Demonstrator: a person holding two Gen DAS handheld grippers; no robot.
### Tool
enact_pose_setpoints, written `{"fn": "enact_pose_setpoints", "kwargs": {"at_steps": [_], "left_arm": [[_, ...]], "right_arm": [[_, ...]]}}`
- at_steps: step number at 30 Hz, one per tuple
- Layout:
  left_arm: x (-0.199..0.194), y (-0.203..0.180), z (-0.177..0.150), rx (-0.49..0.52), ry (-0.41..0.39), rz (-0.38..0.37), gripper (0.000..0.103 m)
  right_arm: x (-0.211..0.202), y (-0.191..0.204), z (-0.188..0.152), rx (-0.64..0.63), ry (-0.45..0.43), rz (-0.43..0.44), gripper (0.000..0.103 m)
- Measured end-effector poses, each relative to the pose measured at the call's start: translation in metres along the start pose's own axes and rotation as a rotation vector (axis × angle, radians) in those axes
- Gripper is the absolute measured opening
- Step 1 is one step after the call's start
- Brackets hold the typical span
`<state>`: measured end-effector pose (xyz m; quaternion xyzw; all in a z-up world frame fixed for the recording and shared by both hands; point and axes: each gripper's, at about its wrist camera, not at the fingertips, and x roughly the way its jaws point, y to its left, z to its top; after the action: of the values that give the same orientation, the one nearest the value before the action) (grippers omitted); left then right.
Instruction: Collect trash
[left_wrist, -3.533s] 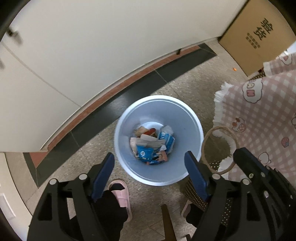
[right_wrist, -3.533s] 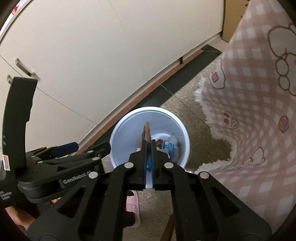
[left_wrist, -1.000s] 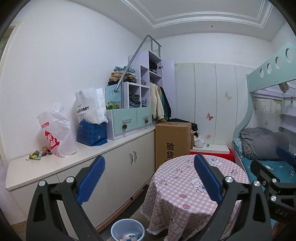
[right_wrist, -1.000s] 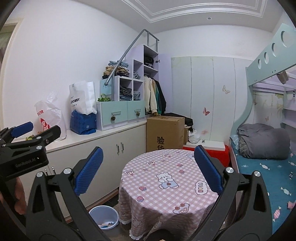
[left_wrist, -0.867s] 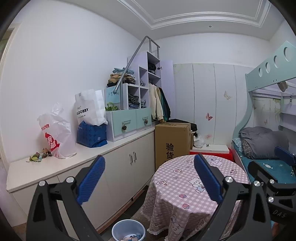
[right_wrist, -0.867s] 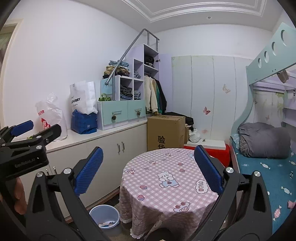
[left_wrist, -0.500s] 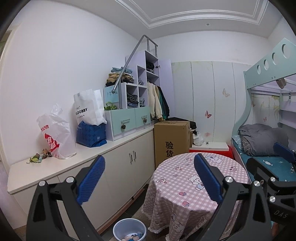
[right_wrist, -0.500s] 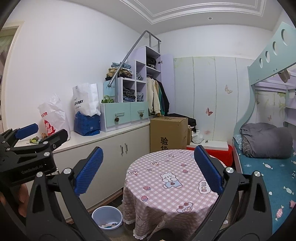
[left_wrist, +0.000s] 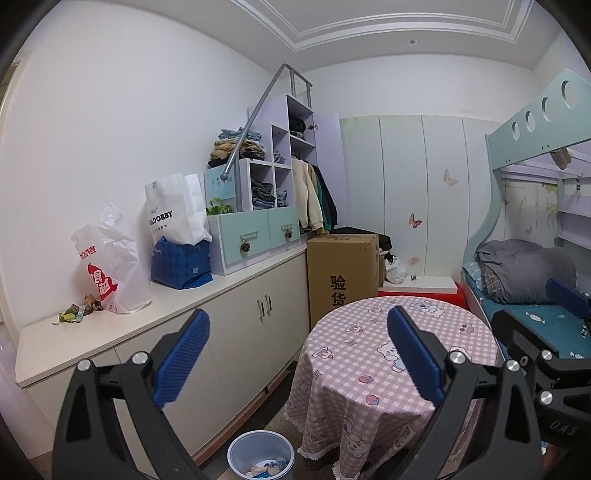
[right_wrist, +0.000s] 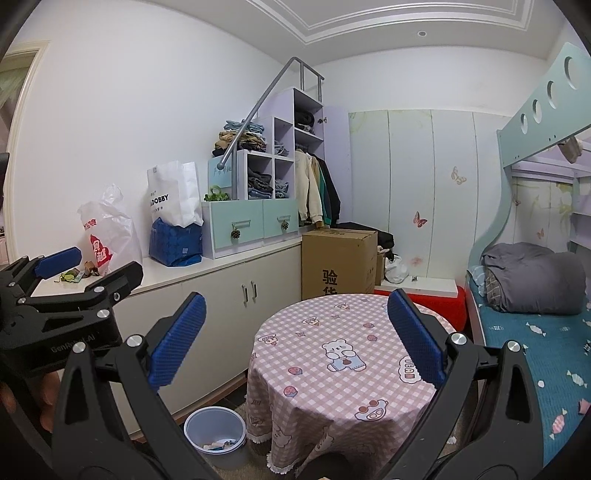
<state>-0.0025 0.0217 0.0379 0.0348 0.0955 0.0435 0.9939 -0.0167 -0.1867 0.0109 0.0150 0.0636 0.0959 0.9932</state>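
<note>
Both tools are held up at chest height, facing into the bedroom. The left tool (left_wrist: 297, 354) has its blue pads spread wide apart with nothing between them, and the right tool (right_wrist: 295, 341) is just the same, pads wide apart and holding nothing. In the right camera's view the left tool also shows at the left edge, in front of the long white counter (right_wrist: 221, 264).

Down on the floor, the bin (right_wrist: 215, 428) stands between the cabinet doors and the round table with the pink checked cloth (right_wrist: 347, 354), just beside the cloth's fringe. Some wrappers and scraps of paper (left_wrist: 266, 470) lie at the bottom of it.

At the near end of the counter, a small heap of crumpled wrappers (left_wrist: 75, 310) lies next to a white plastic bag with red print (left_wrist: 110, 269). Farther along stand a blue bag (left_wrist: 181, 264) and a white paper bag (left_wrist: 173, 210). A cardboard box (left_wrist: 341, 275) stands behind the table, and a grey blanket (right_wrist: 532, 280) is bundled on the lower bunk.
</note>
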Motion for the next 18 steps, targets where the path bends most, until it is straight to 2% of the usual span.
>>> {"fn": "enact_pose_setpoints", "kwargs": {"at_steps": [18], "left_arm": [[0.0009,-0.0028,-0.003,0.002,0.005,-0.001,0.095]], "right_arm": [[0.0003,0.0043,-0.0029,-0.001,0.01,0.002,0.097]]}}
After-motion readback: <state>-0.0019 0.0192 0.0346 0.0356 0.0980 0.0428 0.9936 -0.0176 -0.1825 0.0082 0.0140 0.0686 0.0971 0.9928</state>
